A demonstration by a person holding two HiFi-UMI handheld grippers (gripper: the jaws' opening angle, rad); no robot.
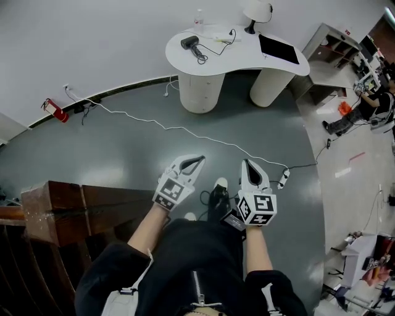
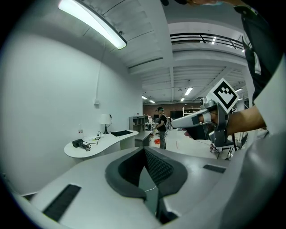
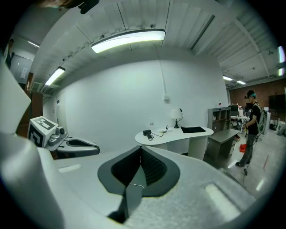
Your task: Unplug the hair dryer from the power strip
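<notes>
Hair dryer (image 1: 189,42) lies flat at the table's (image 1: 244,57) left end, long axis roughly along the tabletop; nozzle direction unclear. Left gripper (image 1: 200,159) and right gripper (image 1: 246,162) both closed, empty, well short of the table.

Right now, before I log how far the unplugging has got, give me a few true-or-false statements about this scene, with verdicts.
1. The hair dryer lies on the white desk. True.
2. The left tongs grip the hair dryer's cable. False: they are shut on nothing and are over the grey floor, well short of the desk.
3. The right tongs are shut and empty. True.
4. The lamp stands on the floor. False: it stands on the desk, near the wall.
</notes>
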